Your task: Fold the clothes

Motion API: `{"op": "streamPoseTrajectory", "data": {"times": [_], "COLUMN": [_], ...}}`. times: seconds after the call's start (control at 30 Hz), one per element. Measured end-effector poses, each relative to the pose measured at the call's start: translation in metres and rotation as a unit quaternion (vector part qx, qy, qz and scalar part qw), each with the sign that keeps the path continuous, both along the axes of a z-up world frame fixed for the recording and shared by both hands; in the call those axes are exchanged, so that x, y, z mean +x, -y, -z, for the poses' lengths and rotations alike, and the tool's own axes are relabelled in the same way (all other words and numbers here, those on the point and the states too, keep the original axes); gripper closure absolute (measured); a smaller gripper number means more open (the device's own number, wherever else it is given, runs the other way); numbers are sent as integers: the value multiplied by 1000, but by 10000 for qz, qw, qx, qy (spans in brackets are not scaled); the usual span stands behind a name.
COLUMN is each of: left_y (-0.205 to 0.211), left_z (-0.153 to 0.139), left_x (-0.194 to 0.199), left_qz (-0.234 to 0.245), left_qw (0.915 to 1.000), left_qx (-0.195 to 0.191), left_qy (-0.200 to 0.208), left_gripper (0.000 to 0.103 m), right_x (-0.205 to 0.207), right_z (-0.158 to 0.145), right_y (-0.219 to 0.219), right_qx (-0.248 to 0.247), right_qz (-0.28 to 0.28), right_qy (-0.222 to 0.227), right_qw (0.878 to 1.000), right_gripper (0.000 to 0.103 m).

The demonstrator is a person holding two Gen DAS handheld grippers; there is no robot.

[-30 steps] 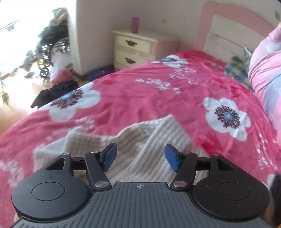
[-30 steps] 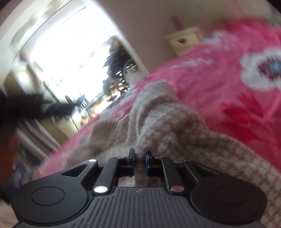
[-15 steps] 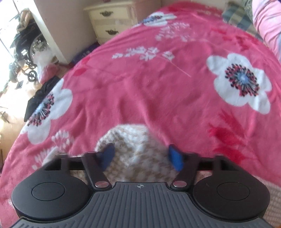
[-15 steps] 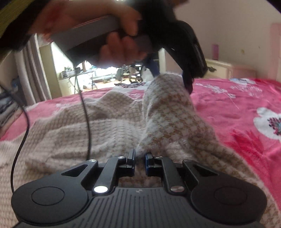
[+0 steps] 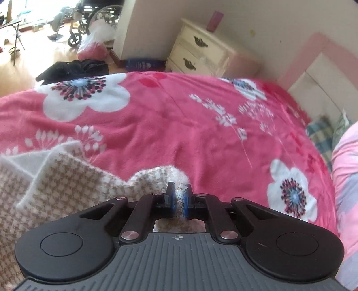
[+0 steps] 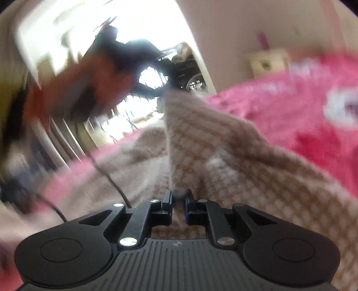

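A beige-and-white houndstooth knit garment (image 5: 73, 179) lies on the pink flowered bedspread (image 5: 167, 125). My left gripper (image 5: 178, 197) is shut on a raised edge of the garment, with knit pinched between its blue pads. In the right wrist view, my right gripper (image 6: 178, 198) is shut on another fold of the same garment (image 6: 223, 152). From there the cloth rises as a stretched ridge to the left gripper (image 6: 156, 91), held by a blurred hand (image 6: 89, 85) at upper left.
A cream nightstand (image 5: 201, 53) with a pink cup (image 5: 214, 20) stands past the bed, beside a pink headboard (image 5: 313, 58). Pillows (image 5: 344, 161) lie at the right. Dark clothes (image 5: 73, 69) and a wheelchair (image 5: 89, 24) are on the floor beyond. A black cable (image 6: 107, 176) crosses the garment.
The left gripper's jaws have gone from wide open to shut on the garment's edge, and it has rolled and dropped closer to the bed. The right gripper kept its grip.
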State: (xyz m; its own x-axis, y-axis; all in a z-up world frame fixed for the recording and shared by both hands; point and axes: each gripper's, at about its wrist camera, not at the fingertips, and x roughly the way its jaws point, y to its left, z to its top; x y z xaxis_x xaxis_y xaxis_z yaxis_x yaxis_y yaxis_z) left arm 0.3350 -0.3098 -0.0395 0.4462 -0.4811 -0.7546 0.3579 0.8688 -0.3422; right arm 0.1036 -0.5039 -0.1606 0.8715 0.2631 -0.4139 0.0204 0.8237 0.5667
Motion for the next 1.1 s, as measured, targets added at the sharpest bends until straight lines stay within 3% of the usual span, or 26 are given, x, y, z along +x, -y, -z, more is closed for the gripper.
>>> {"op": "streamPoseTrajectory", "data": {"times": [0.07,0.1,0.2,0.27,0.3,0.37,0.4,0.43,0.47,0.5,0.6,0.7,0.8,0.87,0.9,0.97,1.03,1.1], "left_y": [-5,-7,-9,-8,-7,-5,-2,1,5,8,22,39,60,76,83,90,90,84], "left_z": [1,1,2,2,2,3,3,2,2,3,3,3,2,4,6,5,1,-6], "left_x": [2,3,3,3,3,5,6,8,10,12,22,30,37,42,44,42,35,26], "left_qz": [-52,-56,-25,7,4,-30,-42,-67,-89,-121,-300,-406,-476,-482,-393,-344,-190,14], "left_qw": [10000,10000,10000,10000,10000,10000,10000,10000,9999,9999,9994,9988,9978,9976,9982,9983,9986,9986], "left_qx": [-24,-11,23,46,44,6,-5,-8,-9,-6,7,30,147,262,292,345,355,362], "left_qy": [-23,-27,-13,13,11,13,36,60,86,108,169,256,432,414,342,329,346,381], "left_gripper": [98,98,98,98,98,98,98,98,98,98,99,101,103,103,103,102,95,84], "right_x": [-7,-10,-12,-7,-3,7,12,14,12,6,-15,-34,-42,-37,-33,-25,-20,-18], "right_z": [4,1,-19,-27,-29,-26,-20,-14,-11,-12,-18,-26,-19,-5,0,1,-3,-8], "right_y": [35,45,59,63,66,75,78,80,77,70,45,12,-23,-27,-23,-4,15,31], "right_qx": [991,940,-329,-1141,-1400,-1425,-1201,-973,-970,-1177,-1814,-2872,-4128,-4355,-4278,-3774,-3277,-3004], "right_qz": [403,648,1208,1241,1160,654,251,-27,-108,-109,-96,-159,-424,-495,-445,-176,119,459], "right_qy": [14,26,65,9,-45,-245,-389,-528,-577,-531,-211,245,494,240,81,-198,-333,-413], "right_qw": [9943,9935,9921,9857,9833,9873,9917,9938,9936,9916,9831,9574,9085,8985,9027,9257,9441,9518], "right_gripper": [84,84,80,64,52,48,50,61,70,87,93,95,95,95,96,95,94,93]}}
